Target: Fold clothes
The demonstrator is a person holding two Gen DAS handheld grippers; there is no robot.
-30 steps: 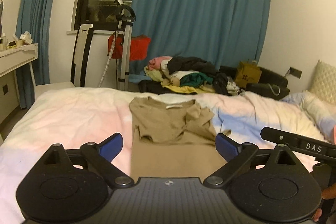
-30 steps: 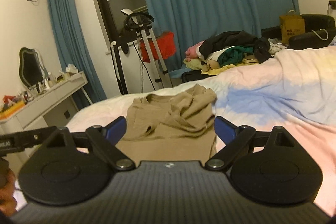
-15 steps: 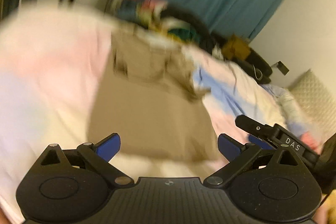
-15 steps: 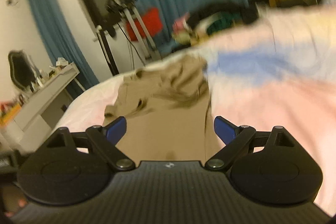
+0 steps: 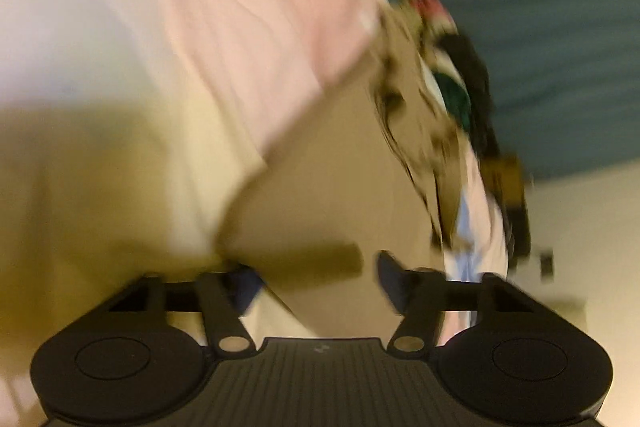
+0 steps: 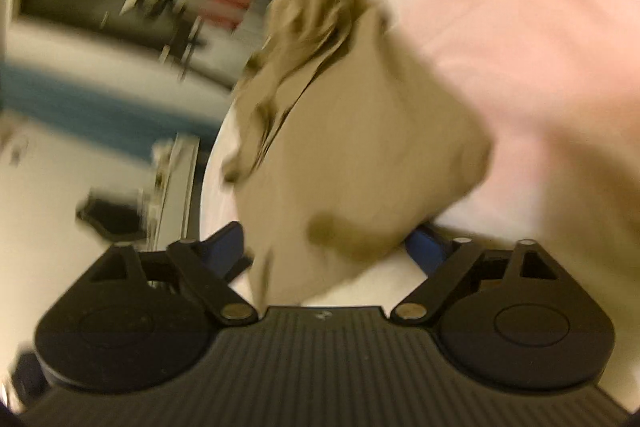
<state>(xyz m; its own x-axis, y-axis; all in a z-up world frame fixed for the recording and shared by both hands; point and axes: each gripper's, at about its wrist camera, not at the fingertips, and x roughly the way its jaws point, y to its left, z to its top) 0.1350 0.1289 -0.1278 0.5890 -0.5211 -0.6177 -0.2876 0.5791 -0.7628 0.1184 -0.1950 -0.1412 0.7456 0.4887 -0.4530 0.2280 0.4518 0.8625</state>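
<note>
The left gripper (image 5: 316,277) is closing, its blue pads (image 5: 394,285) straddling the near hem of the tan shirt (image 5: 332,187) but, as far as the blur allows, not yet pressing on the cloth. The right gripper (image 6: 328,247) is closing too, more widely spread, with the shirt's other hem corner (image 6: 360,231) lying between its pads and no clear pinch. A second ago both grippers hung level above the bed with jaws at their widest and the whole shirt in view ahead; since then both have dropped to the hem and rolled hard, so the room now sits tilted in both wrist views. The shirt lies spread on the pastel bed cover (image 5: 180,47), its crumpled collar end toward 1 o'clock in the left view and toward 12 o'clock in the right, with the pile of other clothes (image 5: 460,87) beyond it. The change suggests the reach is over and the grasp on the two bottom corners is beginning. The first fold would likely carry the hem toward the collar. With such motion blur, whether each jaw catches both layers cannot be told.
</note>
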